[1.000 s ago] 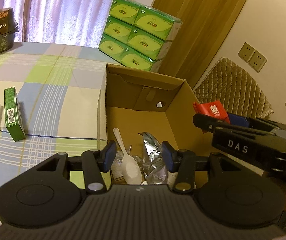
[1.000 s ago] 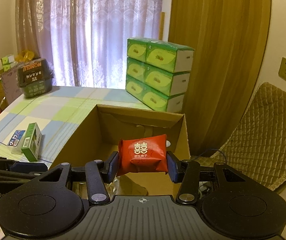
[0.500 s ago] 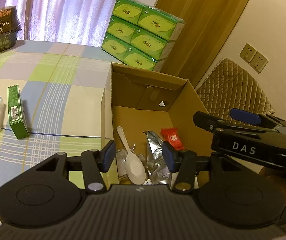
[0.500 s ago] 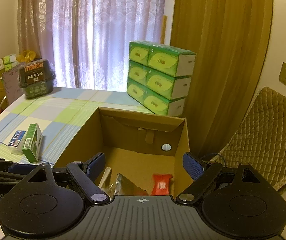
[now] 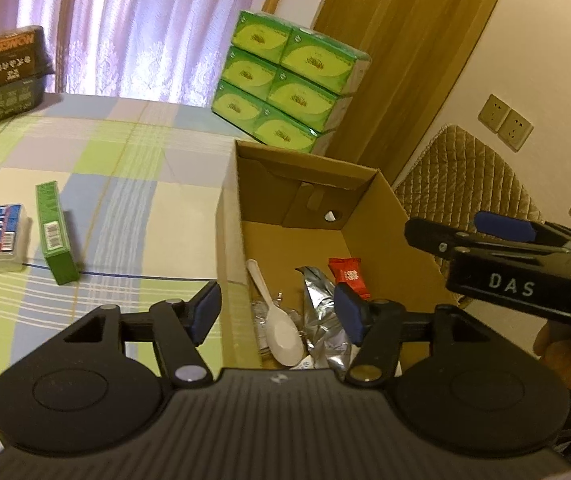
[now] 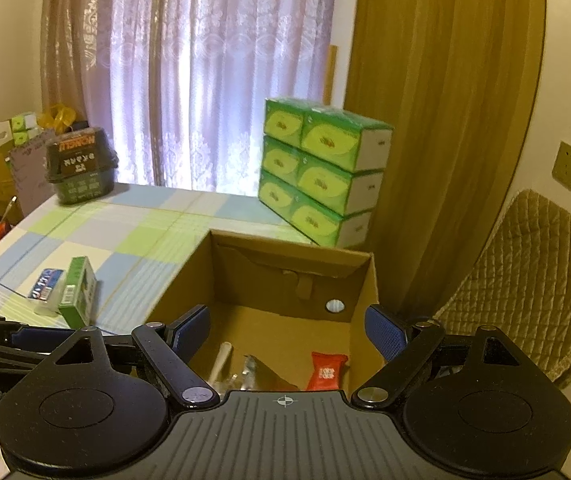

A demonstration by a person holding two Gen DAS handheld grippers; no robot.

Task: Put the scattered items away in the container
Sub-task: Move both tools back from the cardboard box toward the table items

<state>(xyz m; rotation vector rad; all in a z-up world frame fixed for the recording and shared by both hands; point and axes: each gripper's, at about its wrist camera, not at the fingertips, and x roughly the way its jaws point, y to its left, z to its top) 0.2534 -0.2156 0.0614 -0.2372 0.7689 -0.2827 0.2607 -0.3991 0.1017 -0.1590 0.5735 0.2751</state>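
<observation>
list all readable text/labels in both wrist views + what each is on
"DAS": side of the right gripper, left wrist view.
"GenR", cut off at the frame edge: left gripper, right wrist view.
"HONGLI", upside down: dark tub on the far table.
Too small or blurred: red packet in the cardboard box, green box, blue-labelled case, tissue packs.

spoon (image 6: 221, 360): bowl hidden behind right gripper (image 6: 287, 332) body | foil bag (image 6: 257, 374): lower part hidden too | chair (image 5: 465, 184): cut by the picture edge | blue pack (image 5: 1, 232): print too blurred to read
</observation>
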